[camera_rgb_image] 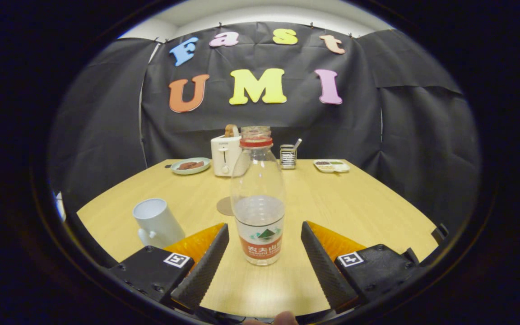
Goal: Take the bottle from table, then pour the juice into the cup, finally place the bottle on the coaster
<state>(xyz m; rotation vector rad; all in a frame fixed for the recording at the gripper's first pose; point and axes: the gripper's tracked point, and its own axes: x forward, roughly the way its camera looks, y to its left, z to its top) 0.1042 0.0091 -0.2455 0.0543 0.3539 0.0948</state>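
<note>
A clear plastic bottle (258,198) without a cap, roughly half full of clear liquid, stands upright on the wooden table (359,207). It sits between my two fingers, near their tips, with a gap on each side. My gripper (264,237) is open and touches nothing. A white cup (157,222) stands to the left, just beyond the left finger. A round brown coaster (225,206) lies flat behind the bottle, partly hidden by it.
At the far edge stand a white toaster (226,155) with bread in it, a green plate (190,165) with dark food, a metal holder (288,156) and a small white tray (331,165). A glass jar (255,131) shows behind the bottle's neck.
</note>
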